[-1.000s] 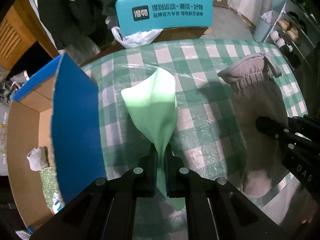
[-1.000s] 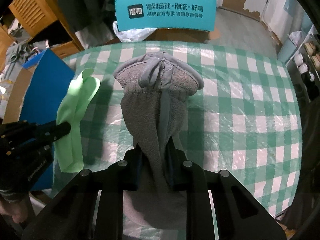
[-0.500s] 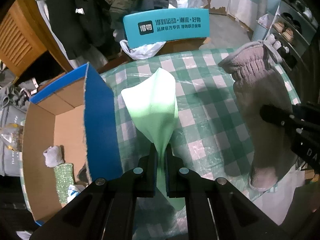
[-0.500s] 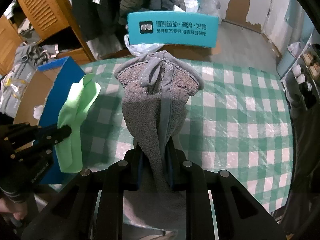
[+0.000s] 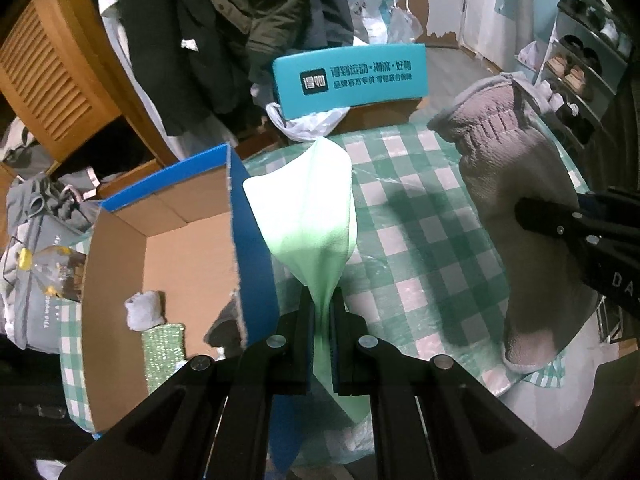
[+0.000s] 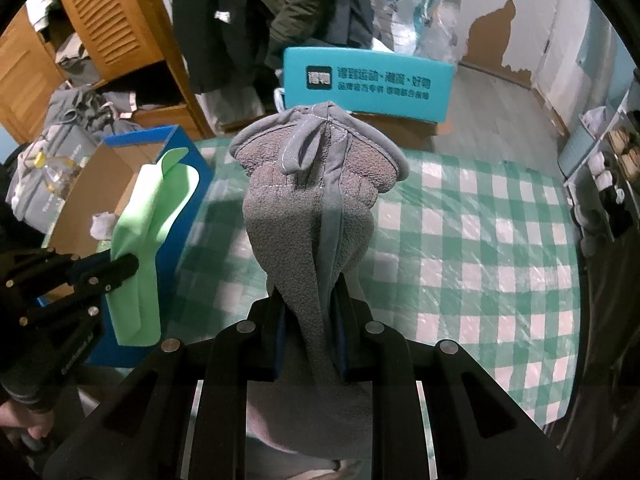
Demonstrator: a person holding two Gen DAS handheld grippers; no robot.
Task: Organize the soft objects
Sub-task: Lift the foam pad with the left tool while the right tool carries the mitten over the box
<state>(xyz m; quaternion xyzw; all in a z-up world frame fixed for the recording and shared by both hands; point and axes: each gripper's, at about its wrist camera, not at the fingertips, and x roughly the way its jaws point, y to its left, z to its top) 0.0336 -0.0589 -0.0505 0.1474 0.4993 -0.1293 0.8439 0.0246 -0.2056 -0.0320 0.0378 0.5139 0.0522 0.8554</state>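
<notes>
**Me:** Left wrist view first: my left gripper [image 5: 323,322] is clamped on the thin mint-green cloth [image 5: 310,216], which fans out stiffly beyond the pads and hangs clear of the tabletop. My right gripper [image 6: 310,318] is pinched on the grey fleece mitten with its bound cuff and small hanging loop [image 6: 316,208]; it too is held up off the surface, cuff end farthest from me.

**Other:** What's different from a second ago?

**Me:** Both hands have come up. A second back the green-and-white checked tablecloth under clear plastic [image 5: 404,248] filled most of each view; now it sits lower and smaller, and I can see much more of the room behind. Neither grip has slipped, and both pairs of pads are closed as tightly on the fabric as before.

**Other:** And the box?

**Me:** That's the useful part. The open cardboard box with blue outer walls [image 5: 256,264] stands at the table's left edge, and from this height I now look down into it: a small balled grey sock [image 5: 143,316] and a green knitted scrubbing cloth [image 5: 164,350] lie on its floor. The mint cloth is just beside the box's near wall, the mitten well to its right.

**Other:** So what follows?

**Me:** I judge both items are lifted high enough to clear the wall. Behind the table, the teal chair back with white lettering [image 5: 352,76] is out of the way.
</notes>
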